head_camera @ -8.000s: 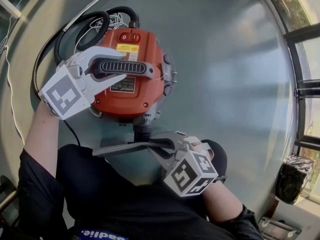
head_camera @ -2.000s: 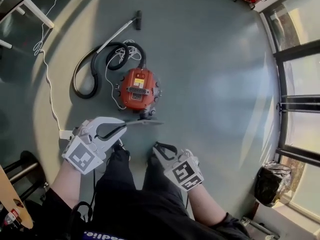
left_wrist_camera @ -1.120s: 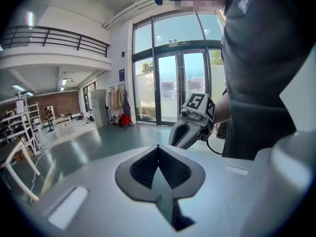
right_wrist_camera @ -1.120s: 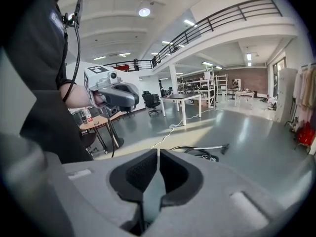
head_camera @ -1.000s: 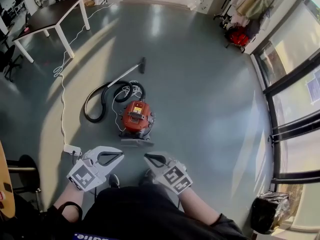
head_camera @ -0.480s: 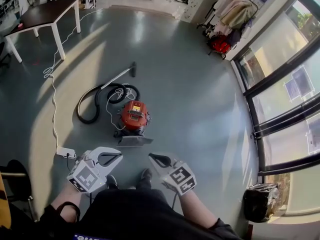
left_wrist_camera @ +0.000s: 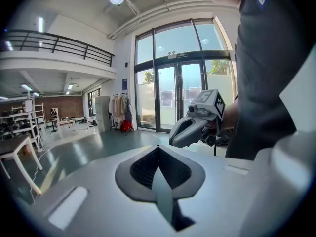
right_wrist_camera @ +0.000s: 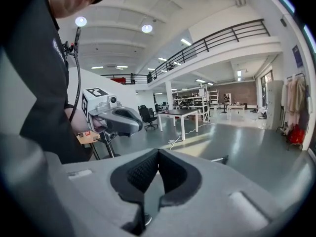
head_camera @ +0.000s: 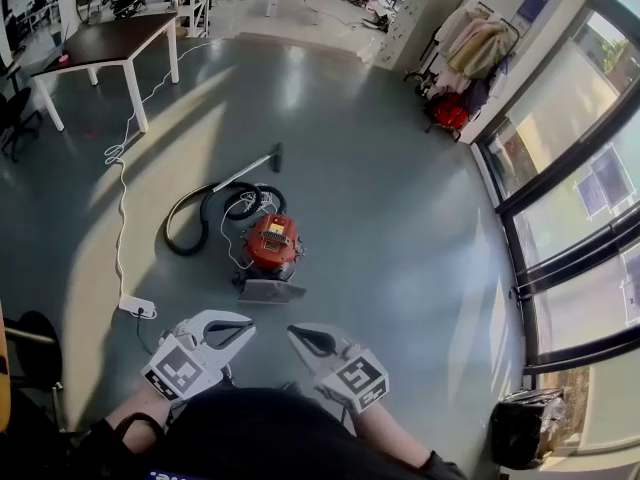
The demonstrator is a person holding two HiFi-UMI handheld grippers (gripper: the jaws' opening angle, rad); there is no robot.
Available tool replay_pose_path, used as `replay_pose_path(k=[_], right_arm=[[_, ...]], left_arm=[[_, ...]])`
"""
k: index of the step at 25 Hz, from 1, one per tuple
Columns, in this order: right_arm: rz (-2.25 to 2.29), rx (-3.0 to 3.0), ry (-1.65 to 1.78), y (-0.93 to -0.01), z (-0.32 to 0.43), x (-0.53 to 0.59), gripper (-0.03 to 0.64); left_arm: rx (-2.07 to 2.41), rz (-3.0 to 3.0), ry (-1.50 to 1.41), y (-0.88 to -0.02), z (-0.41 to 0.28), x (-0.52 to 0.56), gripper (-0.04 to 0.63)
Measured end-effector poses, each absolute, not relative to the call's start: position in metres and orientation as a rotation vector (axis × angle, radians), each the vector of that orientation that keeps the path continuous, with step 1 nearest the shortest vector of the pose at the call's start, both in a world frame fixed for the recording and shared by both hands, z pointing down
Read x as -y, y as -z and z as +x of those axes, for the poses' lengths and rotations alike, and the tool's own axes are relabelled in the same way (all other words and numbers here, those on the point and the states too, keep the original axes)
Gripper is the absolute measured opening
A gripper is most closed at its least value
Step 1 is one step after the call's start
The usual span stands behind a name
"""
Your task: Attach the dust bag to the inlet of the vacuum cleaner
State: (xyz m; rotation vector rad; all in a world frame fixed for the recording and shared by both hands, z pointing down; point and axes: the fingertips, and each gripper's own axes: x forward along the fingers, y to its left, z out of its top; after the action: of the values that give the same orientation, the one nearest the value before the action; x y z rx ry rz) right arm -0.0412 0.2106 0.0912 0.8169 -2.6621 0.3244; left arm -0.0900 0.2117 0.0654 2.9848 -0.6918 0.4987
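Jaws clenched empty on your left gripper [head_camera: 246,326] and right gripper [head_camera: 295,334], you stand well short of the vacuum cleaner [head_camera: 272,243] at twelve o'clock; check the dust bag [head_camera: 270,290] at its six o'clock end sits square.

Head view steeply down over left gripper [head_camera: 249,326], right gripper [head_camera: 293,333], gripper views facing each other

Probably a lab hall: mezzanine railing [right_wrist_camera: 222,37], work table [head_camera: 105,40], tall glazed doors [left_wrist_camera: 170,102].

The floor holds one vacuum cleaner [head_camera: 272,243], one hose [head_camera: 170,230] and one dust bag [head_camera: 270,290]. Two grippers appear: the left gripper [head_camera: 248,327] and the right gripper [head_camera: 293,334].
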Motion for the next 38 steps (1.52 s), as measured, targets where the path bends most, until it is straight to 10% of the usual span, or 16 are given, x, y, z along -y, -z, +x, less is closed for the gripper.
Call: replay_pose_path(k=[38], right_arm=[[0.887, 2.761, -0.244, -0.061, -0.022, -0.273, -0.008]], left_arm=[[0.657, 2.986, -0.41, -0.045, -0.048, -0.299, 0.017]])
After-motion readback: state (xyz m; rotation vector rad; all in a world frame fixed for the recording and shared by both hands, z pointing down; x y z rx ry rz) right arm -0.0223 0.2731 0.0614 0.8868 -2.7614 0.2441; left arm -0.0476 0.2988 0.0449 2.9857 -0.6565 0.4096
